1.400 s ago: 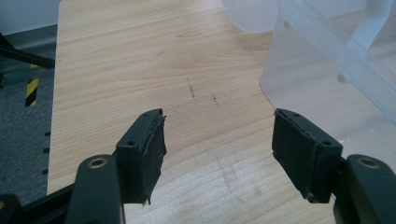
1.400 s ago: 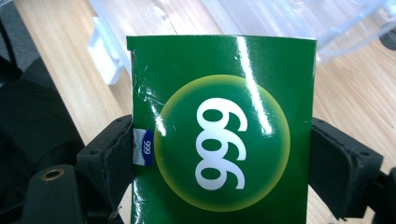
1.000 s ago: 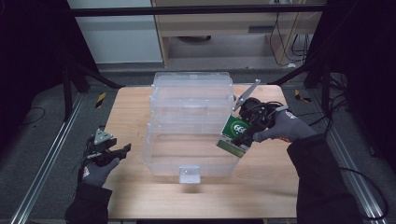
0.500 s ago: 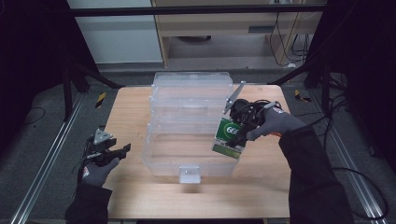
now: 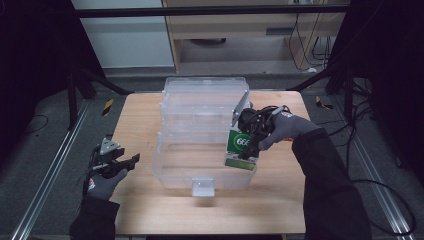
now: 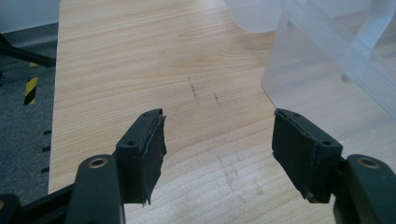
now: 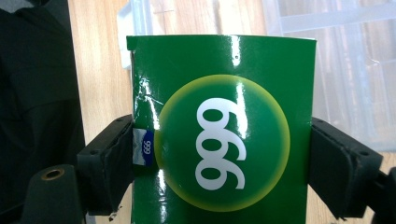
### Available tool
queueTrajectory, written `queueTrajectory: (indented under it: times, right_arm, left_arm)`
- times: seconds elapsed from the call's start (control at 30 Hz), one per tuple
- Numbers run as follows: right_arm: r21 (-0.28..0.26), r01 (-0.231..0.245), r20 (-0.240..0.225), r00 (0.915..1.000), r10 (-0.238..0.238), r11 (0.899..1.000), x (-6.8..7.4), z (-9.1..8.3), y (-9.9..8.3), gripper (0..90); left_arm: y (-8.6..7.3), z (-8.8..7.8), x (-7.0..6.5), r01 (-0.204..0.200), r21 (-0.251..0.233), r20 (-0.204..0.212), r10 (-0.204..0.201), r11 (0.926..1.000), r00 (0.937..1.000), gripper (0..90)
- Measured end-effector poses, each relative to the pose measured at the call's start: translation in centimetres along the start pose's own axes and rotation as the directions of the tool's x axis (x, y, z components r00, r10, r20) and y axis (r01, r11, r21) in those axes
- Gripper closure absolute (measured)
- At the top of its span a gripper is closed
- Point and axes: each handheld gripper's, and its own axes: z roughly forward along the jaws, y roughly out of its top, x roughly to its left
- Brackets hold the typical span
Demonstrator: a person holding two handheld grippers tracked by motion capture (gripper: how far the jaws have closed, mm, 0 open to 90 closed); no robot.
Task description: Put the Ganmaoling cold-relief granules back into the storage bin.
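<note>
The counter [image 5: 150, 125] carried a clear plastic bin [image 5: 200, 165], lid open behind. My right gripper [image 5: 248, 145] pinched a green box [image 7: 224, 130] over the bin's right rim; I judged it might catch that wall and twist loose. My left gripper [image 6: 219, 149] hung spread, empty, beside the bin.

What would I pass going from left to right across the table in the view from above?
Left gripper, open and empty → clear plastic box → green 999 carton, clamped at the box's right side by the right gripper → the gloved right hand.
</note>
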Motion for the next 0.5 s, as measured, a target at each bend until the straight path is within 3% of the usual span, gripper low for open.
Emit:
queueTrajectory:
  times: [0.5]
  right_arm:
    - [0.024,0.075,-0.012,0.9971,-0.075,0.997,-0.5,2.0,0.2,18.0]
  left_arm:
    - [0.0,0.0,0.0,-0.002,0.003,-0.002,0.002,1.0,1.0,33.9]
